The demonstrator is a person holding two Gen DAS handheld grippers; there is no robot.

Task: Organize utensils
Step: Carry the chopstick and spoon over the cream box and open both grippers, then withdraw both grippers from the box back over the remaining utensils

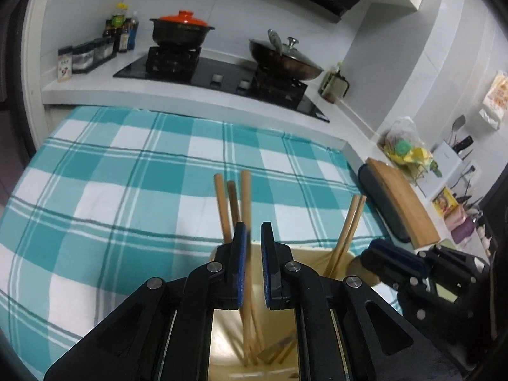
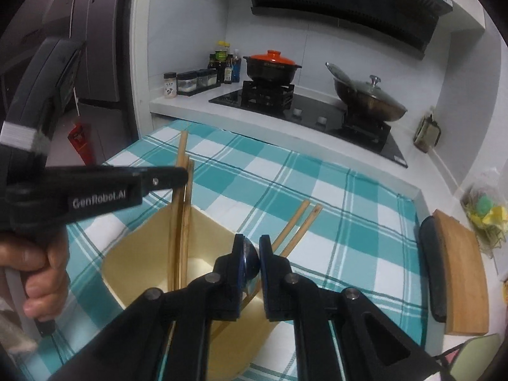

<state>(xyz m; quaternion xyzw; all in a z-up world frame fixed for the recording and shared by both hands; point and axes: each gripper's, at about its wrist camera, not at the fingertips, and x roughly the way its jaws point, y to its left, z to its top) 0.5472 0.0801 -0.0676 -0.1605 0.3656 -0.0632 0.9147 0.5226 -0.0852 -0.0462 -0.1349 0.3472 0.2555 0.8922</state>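
From my left wrist camera I look down into the beige holder point(image 1: 317, 255), which stands on the checked cloth point(image 1: 127, 174) covering the tabletop. My left gripper point(image 1: 253, 254) hangs over the holder's left part, its pads narrowly apart and clamping nothing, though one chopstick runs close along the inner face of the left pad. I count three chopsticks point(image 1: 231, 197) leaning out of that left part and two chopsticks point(image 1: 349, 222) at the holder's right end, five in all. One flat metal piece point(image 1: 276, 350) that I cannot identify lies at the bottom. My right gripper point(image 1: 374, 254) sits just right of the holder's rim. From the right wrist camera, that gripper is nearly closed on one dark, shiny, rounded thing, which I judge to be a spoon point(image 2: 251, 262), held above the holder's right part. The two chopsticks lean away just beyond it. The risks I see: the spoon's curved bowl gives my pads little to bite on and could slip out. My left pad could drag the near chopstick out as I lift. With both grippers crowded over one light holder, a nudge could tip it and spill all five chopsticks.
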